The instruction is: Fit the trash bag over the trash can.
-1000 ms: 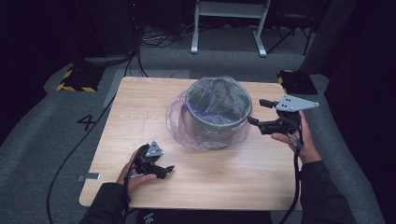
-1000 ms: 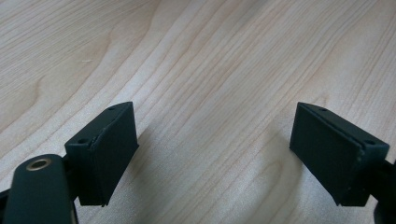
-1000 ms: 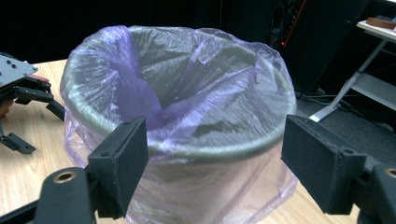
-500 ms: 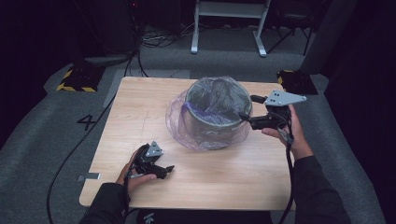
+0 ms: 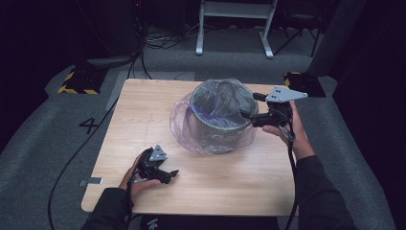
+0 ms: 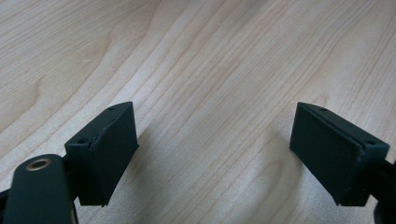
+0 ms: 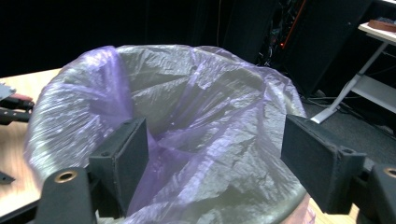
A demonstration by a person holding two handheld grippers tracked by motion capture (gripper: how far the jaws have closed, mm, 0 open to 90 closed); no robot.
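High view: grey bin point(image 5: 218, 127) standing near the middle of the wooden counter point(image 5: 143, 115), lined with a thin purple bag point(image 5: 184, 127) folded over the rim and billowing down the outside. Right claw point(image 5: 249, 106) held level at the bin's right rim, jaws apart, straddling or just short of the bag's folded edge; contact with the plastic impossible to tell from here. Right gripper view: same rim and crinkled bag point(image 7: 196, 116) between and beyond the open jaws, nothing pinched yet. Left claw point(image 5: 170, 175) resting low on the counter near the front left, well apart from the bin; left gripper view looking along jaws spread wide over bare wood grain point(image 6: 210, 70), holding nothing.

Step in hand, by judgement: reaching for the bag's edge at the rim, whether to seat the liner or lift it out unclear. Next move likely calling for easing the right claw forward until one jaw sits inside the rim and one outside, then closing on the plastic alone, gently enough to avoid tearing the thin film or tipping the light bin; left claw probably needed to steady the far side
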